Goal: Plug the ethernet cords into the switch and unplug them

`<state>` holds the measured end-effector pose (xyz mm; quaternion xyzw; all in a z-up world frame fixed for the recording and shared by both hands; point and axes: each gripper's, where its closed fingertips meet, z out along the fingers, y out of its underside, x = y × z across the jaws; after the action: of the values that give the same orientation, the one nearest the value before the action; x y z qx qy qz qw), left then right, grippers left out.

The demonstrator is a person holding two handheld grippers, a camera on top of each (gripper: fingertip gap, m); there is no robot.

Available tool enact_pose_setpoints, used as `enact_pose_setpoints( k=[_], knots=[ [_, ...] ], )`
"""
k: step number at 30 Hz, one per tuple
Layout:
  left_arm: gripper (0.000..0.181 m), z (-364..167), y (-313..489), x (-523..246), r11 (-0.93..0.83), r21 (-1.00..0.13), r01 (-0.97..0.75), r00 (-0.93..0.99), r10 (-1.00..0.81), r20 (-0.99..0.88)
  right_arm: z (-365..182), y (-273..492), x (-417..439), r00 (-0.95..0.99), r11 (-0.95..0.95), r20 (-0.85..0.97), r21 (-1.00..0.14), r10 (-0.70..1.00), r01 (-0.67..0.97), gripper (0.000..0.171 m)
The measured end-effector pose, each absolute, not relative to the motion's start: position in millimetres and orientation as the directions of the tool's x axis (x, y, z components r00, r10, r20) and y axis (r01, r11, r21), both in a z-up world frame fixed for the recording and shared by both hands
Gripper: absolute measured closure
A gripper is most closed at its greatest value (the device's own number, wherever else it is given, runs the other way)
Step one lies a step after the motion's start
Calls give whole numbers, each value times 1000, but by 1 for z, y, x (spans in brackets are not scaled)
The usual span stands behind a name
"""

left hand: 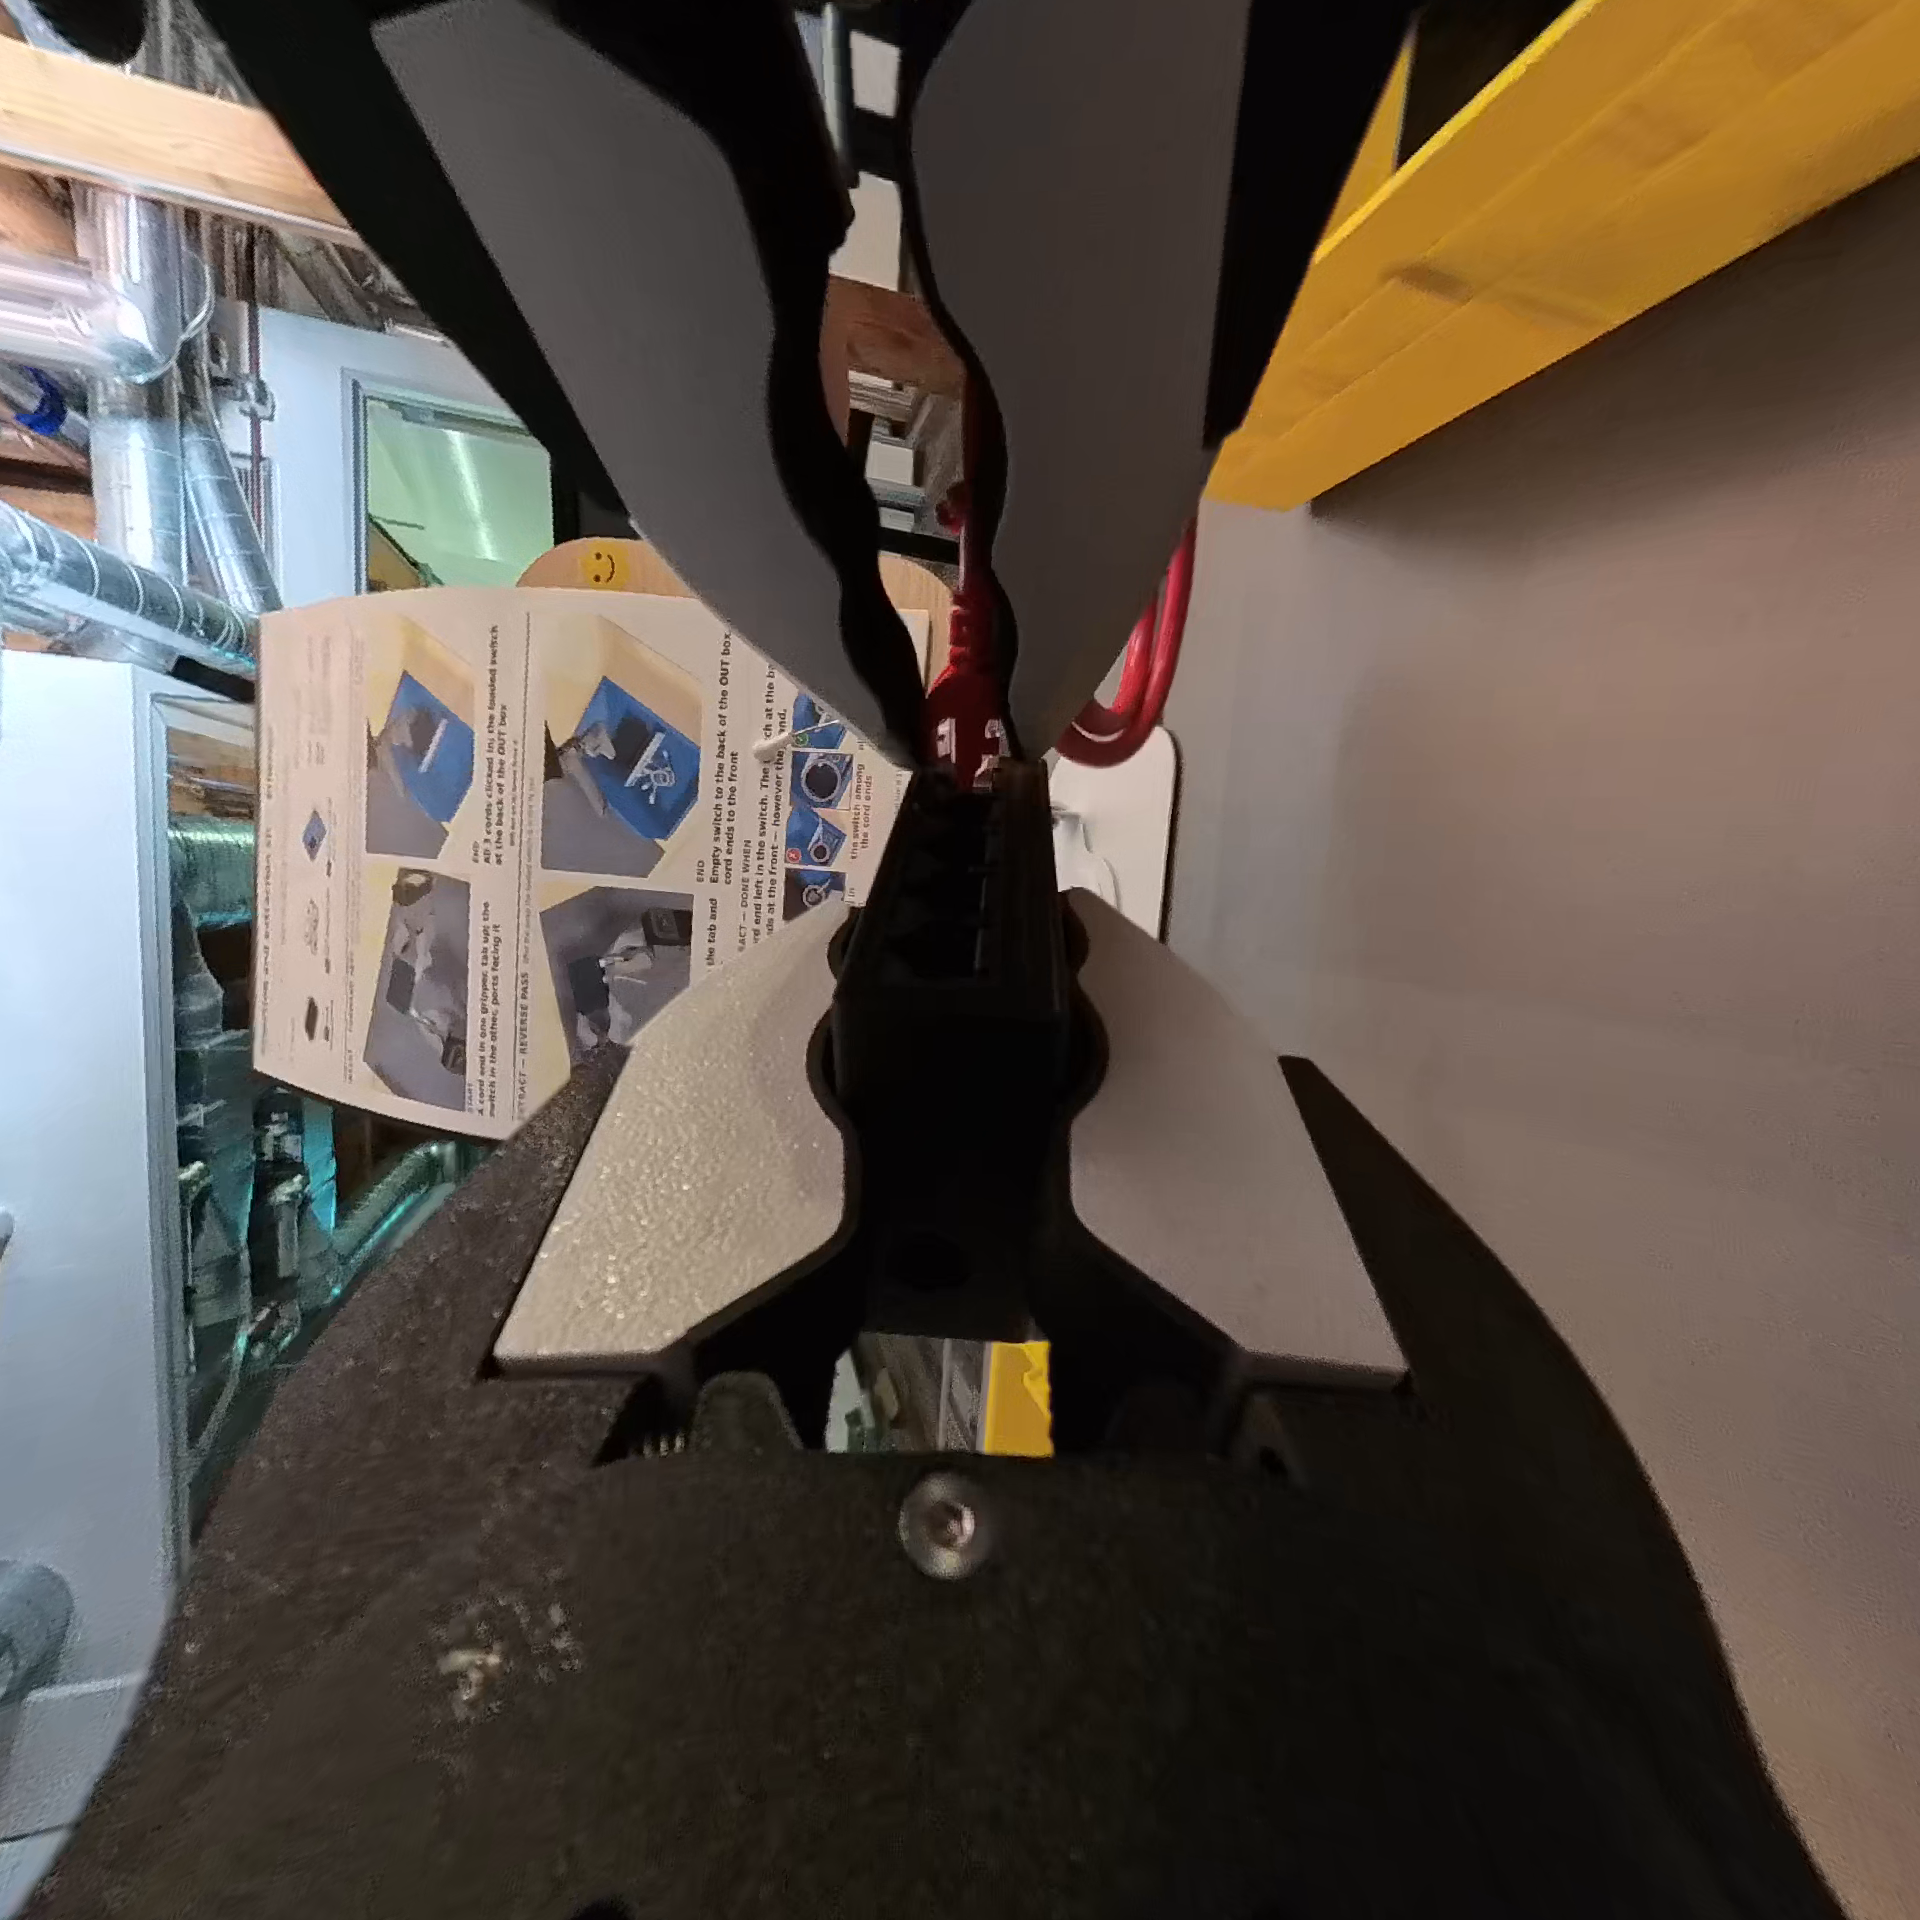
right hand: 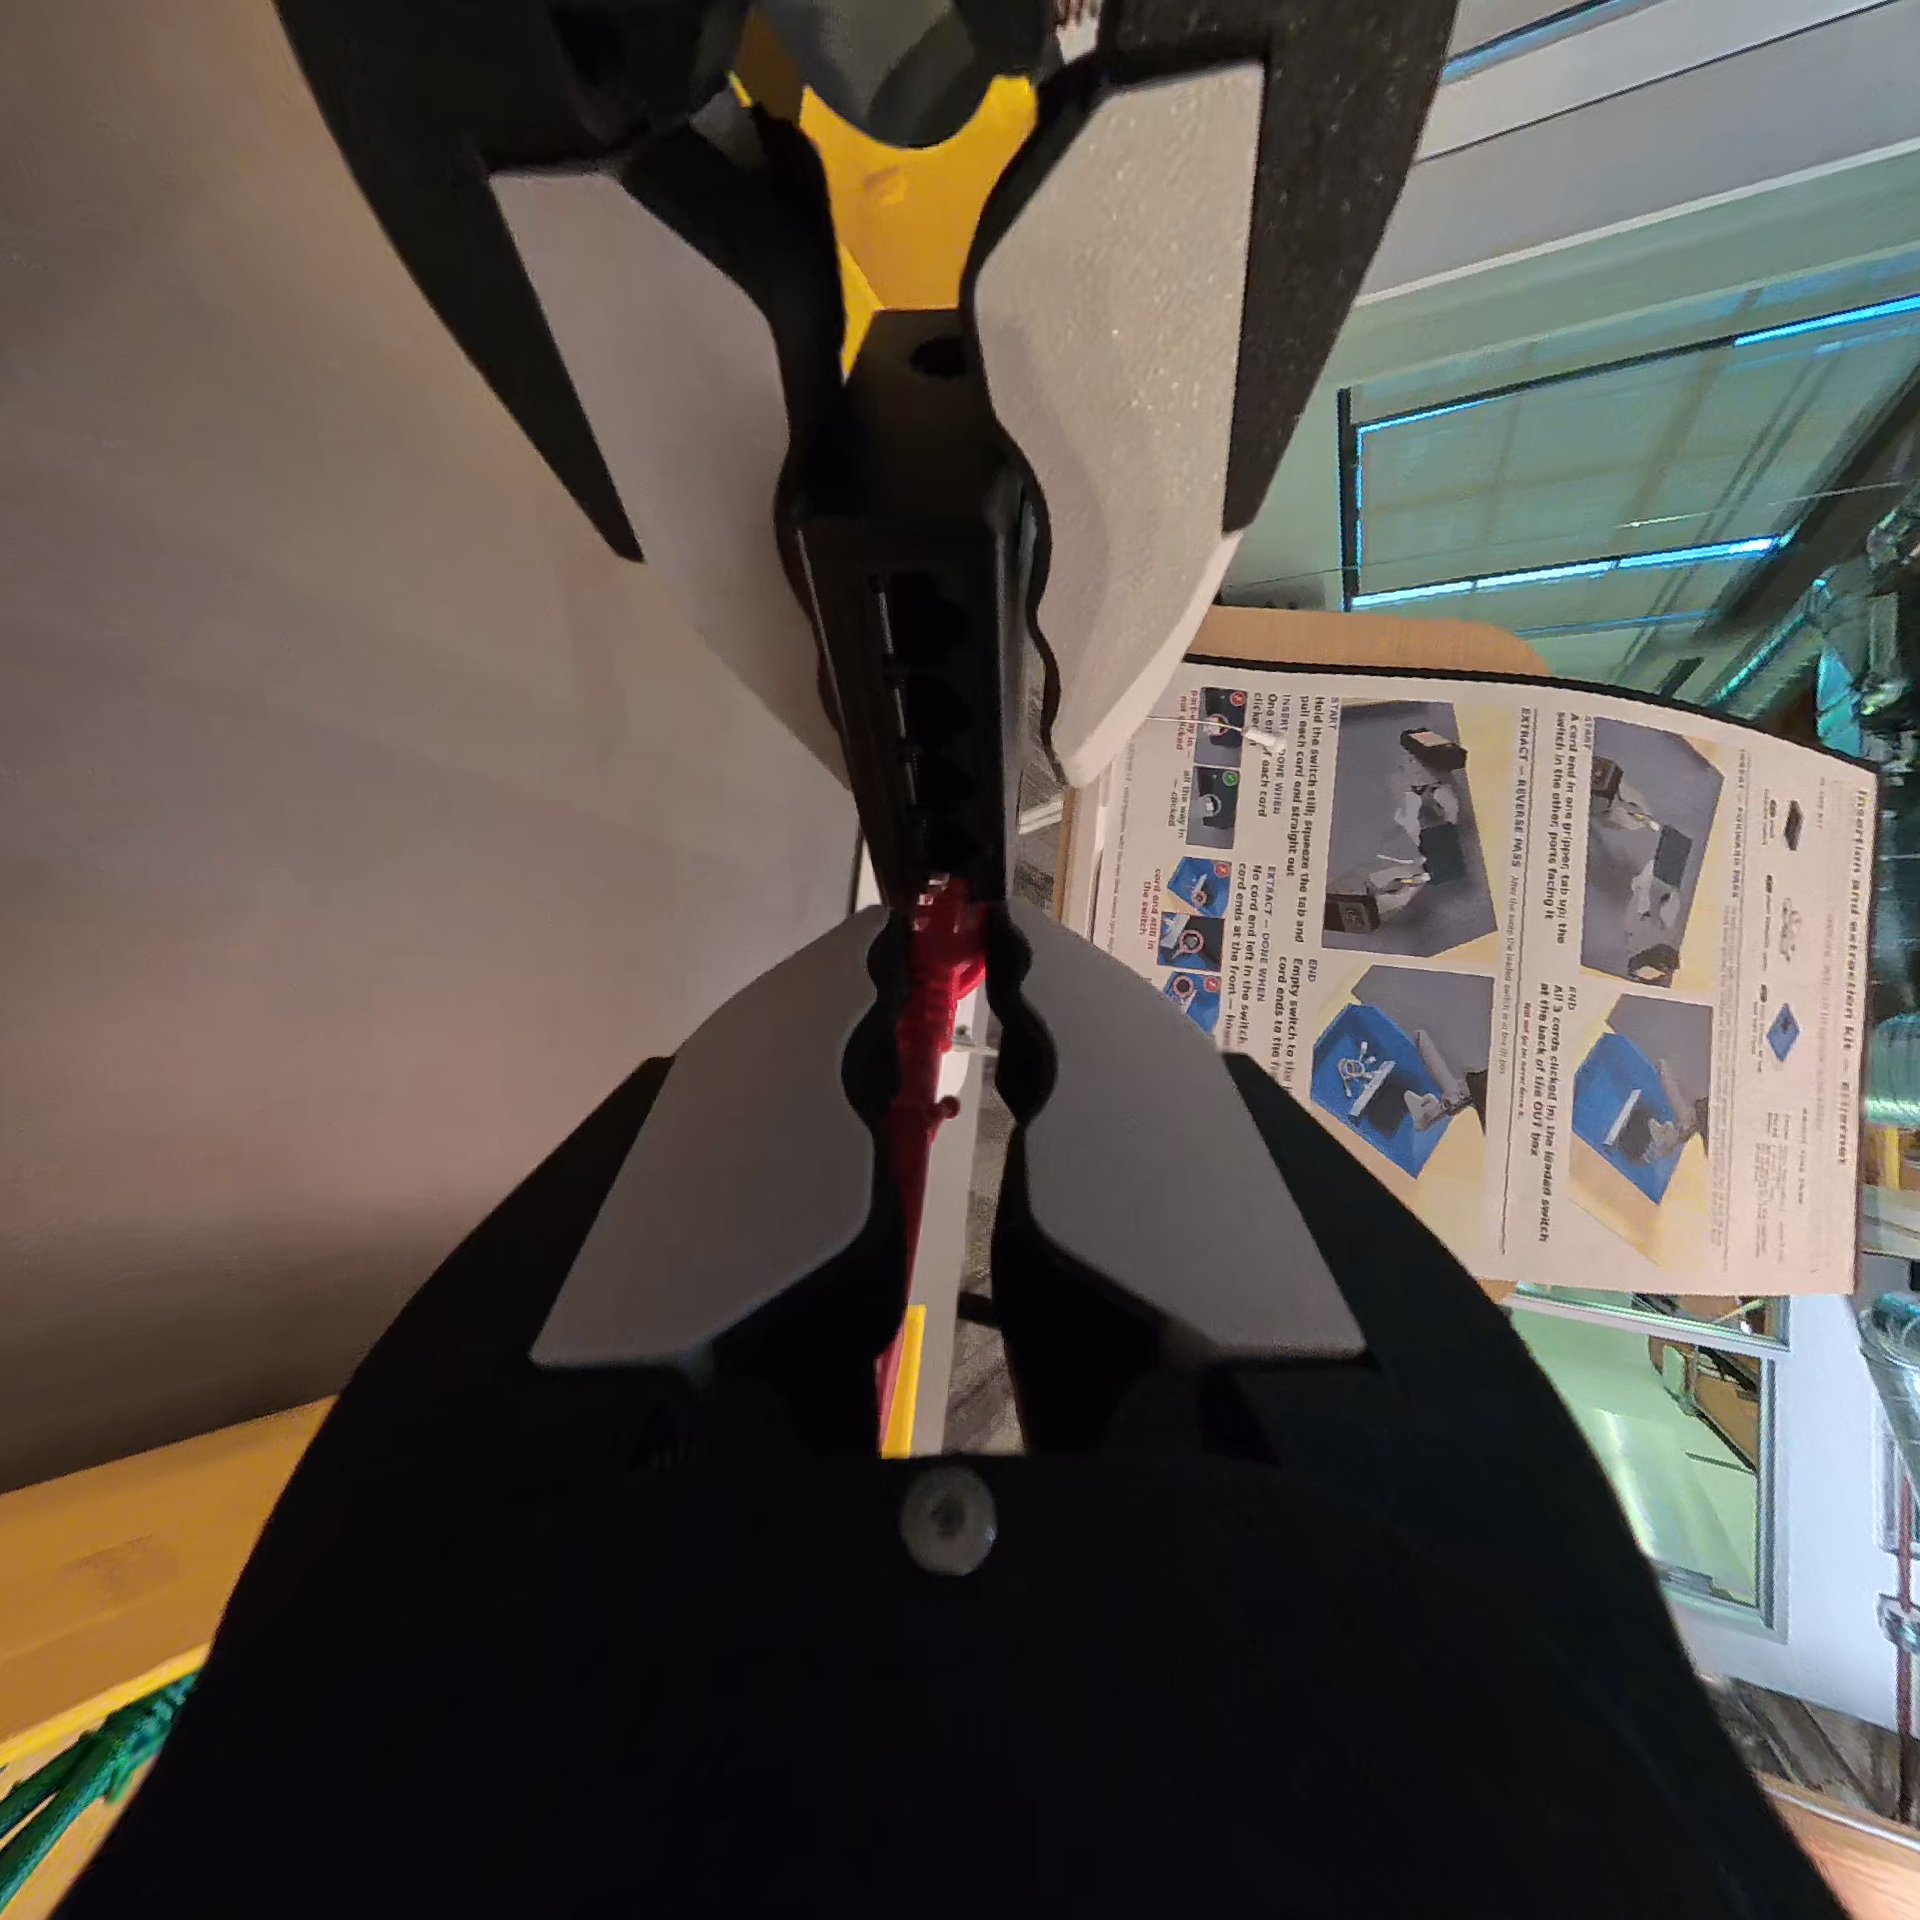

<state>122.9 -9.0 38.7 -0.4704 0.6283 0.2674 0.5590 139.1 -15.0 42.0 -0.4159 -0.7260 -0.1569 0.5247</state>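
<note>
With the left claw (left hand: 951, 883) clamped on the black switch (left hand: 951, 1039) and the right claw (right hand: 940, 935) pinching the red ethernet cord (right hand: 930, 997) at an end port, the plug looks barely seated, so next comes a straight push or pull.

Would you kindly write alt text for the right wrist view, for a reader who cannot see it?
The right gripper is shut on the red ethernet cord's plug, its tip at a port of the black rectangular network switch, which the left gripper clamps from the opposite side. A printed instruction sheet stands behind at right, beside a grey tabletop.
</note>
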Motion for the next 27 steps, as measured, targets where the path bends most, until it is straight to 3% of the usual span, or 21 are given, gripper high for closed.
enact_pose_setpoints(
  k=[5, 20, 27],
  knots=[
    [145, 48, -12, 129, 472, -184, -862, 105, -189, -976, 54, -18, 142, -91, 594, 915, -178, 394, 785, 157],
    [148, 52, -11, 123, 427, -236, -873, 139, -245, -959, 61, -15, 139, -54, 631, 944, -175, 327, 756, 152],
    [148, 55, -12, 121, 427, -187, -885, 112, -196, -974, 61, -17, 138, -78, 650, 956, -131, 282, 748, 155]
  ],
)
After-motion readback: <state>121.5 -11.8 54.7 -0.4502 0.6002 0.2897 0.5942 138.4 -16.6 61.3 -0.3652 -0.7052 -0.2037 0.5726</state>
